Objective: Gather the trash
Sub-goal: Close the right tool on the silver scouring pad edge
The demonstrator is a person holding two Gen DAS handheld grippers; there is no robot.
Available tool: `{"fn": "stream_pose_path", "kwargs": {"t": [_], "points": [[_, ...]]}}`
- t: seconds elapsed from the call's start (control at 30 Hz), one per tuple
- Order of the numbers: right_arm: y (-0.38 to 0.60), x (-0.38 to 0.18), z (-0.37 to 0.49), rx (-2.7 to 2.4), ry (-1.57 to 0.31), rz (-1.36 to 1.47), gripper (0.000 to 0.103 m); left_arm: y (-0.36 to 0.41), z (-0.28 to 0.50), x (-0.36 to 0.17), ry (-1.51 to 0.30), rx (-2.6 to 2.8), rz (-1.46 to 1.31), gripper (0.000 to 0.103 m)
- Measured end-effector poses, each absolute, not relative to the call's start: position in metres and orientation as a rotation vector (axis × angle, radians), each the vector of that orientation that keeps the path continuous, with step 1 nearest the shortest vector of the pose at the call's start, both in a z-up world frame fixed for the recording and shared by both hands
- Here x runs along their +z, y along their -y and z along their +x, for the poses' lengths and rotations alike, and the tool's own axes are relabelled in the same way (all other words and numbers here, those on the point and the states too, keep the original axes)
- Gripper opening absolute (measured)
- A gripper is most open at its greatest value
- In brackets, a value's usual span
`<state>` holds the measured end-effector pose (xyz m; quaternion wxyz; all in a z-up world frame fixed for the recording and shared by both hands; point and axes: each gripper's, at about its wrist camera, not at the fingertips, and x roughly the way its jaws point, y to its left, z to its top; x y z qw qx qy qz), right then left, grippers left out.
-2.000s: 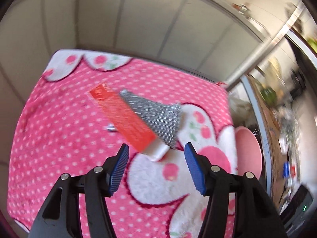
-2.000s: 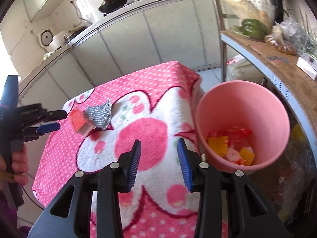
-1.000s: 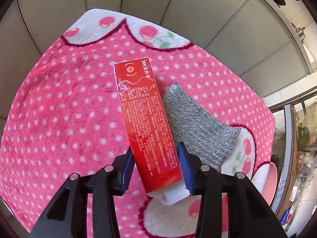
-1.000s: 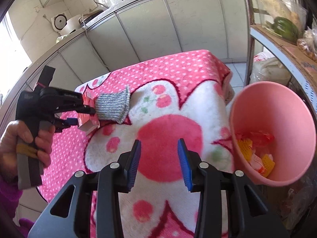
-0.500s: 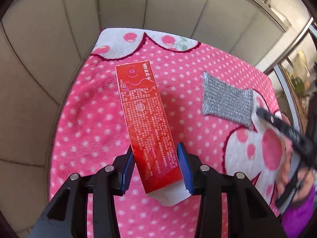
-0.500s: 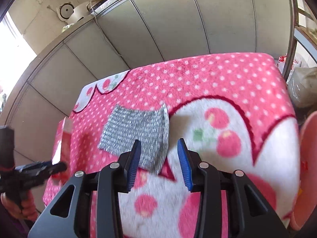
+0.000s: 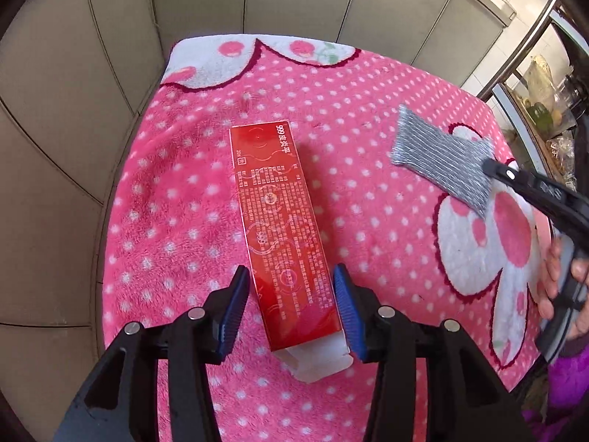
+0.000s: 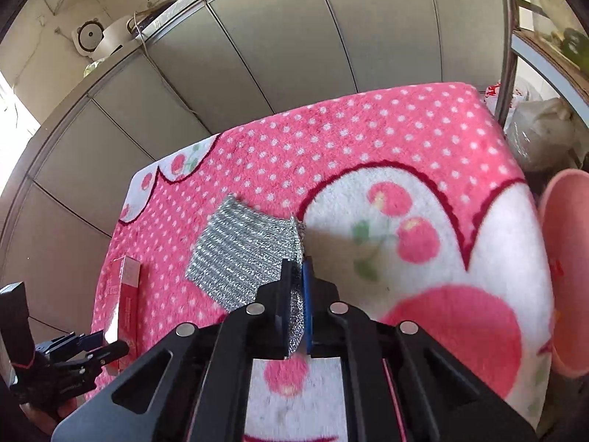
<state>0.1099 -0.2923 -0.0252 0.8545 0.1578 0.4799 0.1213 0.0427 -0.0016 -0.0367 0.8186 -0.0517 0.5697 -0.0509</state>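
A long red carton (image 7: pixel 281 228) with an open white end sits between the blue pads of my left gripper (image 7: pixel 292 307), which is shut on its near end and holds it over the pink dotted blanket (image 7: pixel 176 199). It also shows in the right wrist view (image 8: pixel 123 305). My right gripper (image 8: pixel 296 287) is shut on the near edge of a silver mesh scrubbing cloth (image 8: pixel 243 250); the cloth (image 7: pixel 441 158) lies on the blanket. The right gripper (image 7: pixel 504 175) shows at the cloth's edge in the left view.
A pink bucket (image 8: pixel 567 258) stands off the blanket's right edge. Grey cabinet doors (image 8: pixel 294 55) run behind the table. A metal shelf post (image 8: pixel 506 37) and a plastic bag (image 8: pixel 541 132) are at the far right.
My left gripper closed on the red carton and lifted it away from the cloth. My right gripper moved from near the bucket to the silver cloth and shut on its edge.
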Motion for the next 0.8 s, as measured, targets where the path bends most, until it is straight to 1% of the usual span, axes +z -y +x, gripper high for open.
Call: {"fn": "stream_pose_path", "kwargs": {"t": [0.13, 0.2, 0.53, 0.57, 0.6, 0.63, 0.67, 0.73, 0.8], "points": [[0.308, -0.017, 0.071, 0.216, -1.010, 0.372, 0.006, -0.009, 0.041, -0.034, -1.202, -0.102, -0.173, 0.054], [0.311, -0.014, 0.055, 0.214, -1.014, 0.363, 0.006, -0.013, 0.042, -0.031, -1.191, -0.097, -0.190, 0.055], [0.307, -0.022, 0.005, 0.289, -1.080, 0.307, 0.007, -0.005, 0.049, -0.032, -1.193, -0.070, -0.183, 0.055], [0.308, -0.022, 0.003, 0.290, -1.082, 0.294, 0.012, -0.004, 0.050, -0.031, -1.191, -0.069, -0.175, 0.055], [0.309, -0.021, 0.000, 0.293, -1.081, 0.287, 0.021, -0.003, 0.052, -0.030, -1.187, -0.064, -0.165, 0.055], [0.313, -0.019, -0.002, 0.295, -1.077, 0.289, 0.025, -0.003, 0.052, -0.029, -1.182, -0.063, -0.160, 0.055], [0.316, -0.018, -0.003, 0.293, -1.071, 0.291, 0.032, -0.003, 0.053, -0.028, -1.178, -0.061, -0.159, 0.055], [0.323, -0.013, -0.002, 0.280, -1.051, 0.295, 0.036, -0.004, 0.055, -0.026, -1.175, -0.058, -0.162, 0.055], [0.329, -0.007, 0.004, 0.267, -1.025, 0.298, 0.038, -0.005, 0.056, -0.026, -1.174, -0.055, -0.161, 0.055]]}}
